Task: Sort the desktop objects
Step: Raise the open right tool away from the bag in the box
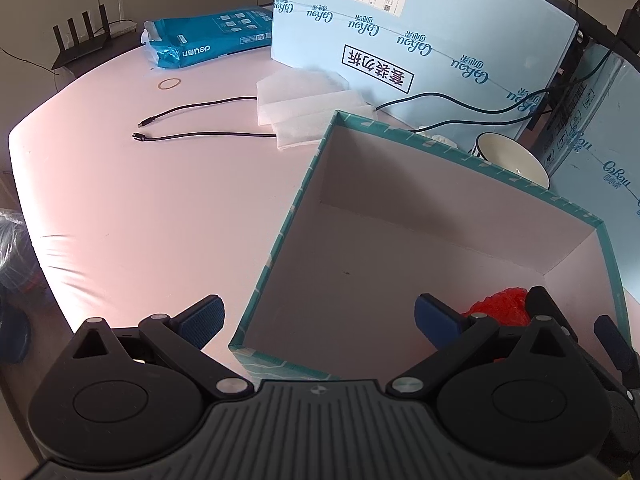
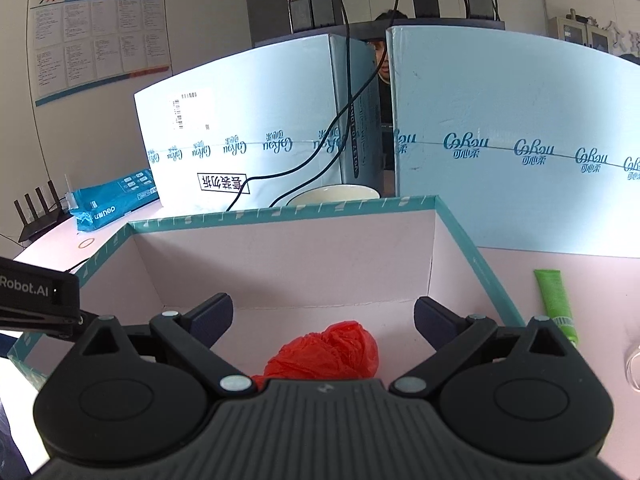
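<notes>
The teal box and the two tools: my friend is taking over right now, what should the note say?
Left tool: open, holding nothing, over the near-left corner of the teal box.
Right tool: open, holding nothing, over the box, just above the red plastic bag.
Done: the red bag lies inside the box; nothing else shows in there.
Left: the green tube on the table right of the box, the black cables, white foam sheets and rubber band to its left, the white bowl behind it.
</notes>
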A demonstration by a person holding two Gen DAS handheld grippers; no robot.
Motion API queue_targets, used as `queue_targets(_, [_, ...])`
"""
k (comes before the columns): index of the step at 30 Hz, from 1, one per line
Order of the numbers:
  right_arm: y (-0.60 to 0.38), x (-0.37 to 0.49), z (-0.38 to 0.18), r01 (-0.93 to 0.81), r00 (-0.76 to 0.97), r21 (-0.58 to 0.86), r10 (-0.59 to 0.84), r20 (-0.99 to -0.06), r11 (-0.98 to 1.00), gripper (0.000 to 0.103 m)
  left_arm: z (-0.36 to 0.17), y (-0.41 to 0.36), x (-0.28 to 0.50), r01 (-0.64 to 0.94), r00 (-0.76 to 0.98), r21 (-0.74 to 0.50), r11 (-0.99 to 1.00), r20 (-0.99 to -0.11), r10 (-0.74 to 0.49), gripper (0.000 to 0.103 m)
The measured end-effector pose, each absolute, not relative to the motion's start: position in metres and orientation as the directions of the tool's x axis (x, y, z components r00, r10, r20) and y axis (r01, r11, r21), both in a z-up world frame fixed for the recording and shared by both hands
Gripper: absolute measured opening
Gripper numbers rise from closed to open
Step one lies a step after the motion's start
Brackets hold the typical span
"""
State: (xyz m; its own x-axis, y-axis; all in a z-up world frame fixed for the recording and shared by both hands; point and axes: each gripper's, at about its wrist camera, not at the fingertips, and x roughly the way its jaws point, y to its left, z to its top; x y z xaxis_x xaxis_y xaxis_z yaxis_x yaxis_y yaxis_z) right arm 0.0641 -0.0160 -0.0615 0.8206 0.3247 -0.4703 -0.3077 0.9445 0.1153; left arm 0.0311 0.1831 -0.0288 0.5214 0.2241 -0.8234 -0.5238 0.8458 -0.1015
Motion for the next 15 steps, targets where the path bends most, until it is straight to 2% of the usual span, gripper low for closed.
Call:
queue_targets(8, [-0.019,0.054,-0.053,-0.305,0.85,0.108,0.321,-0.417,0.946,0.102,-0.027,0.178,0.027,-0.511,0.536,-0.096,0.854,-0.812,0.23,0.102])
queue_targets(15, [-0.023,0.05,-0.051,-0.289,0.85,0.119,0.312,-0.425,0.95,0.103,-0.031,0.174,0.028,-0.49,0.529,-0.086,0.868,-0.821,0.217,0.102])
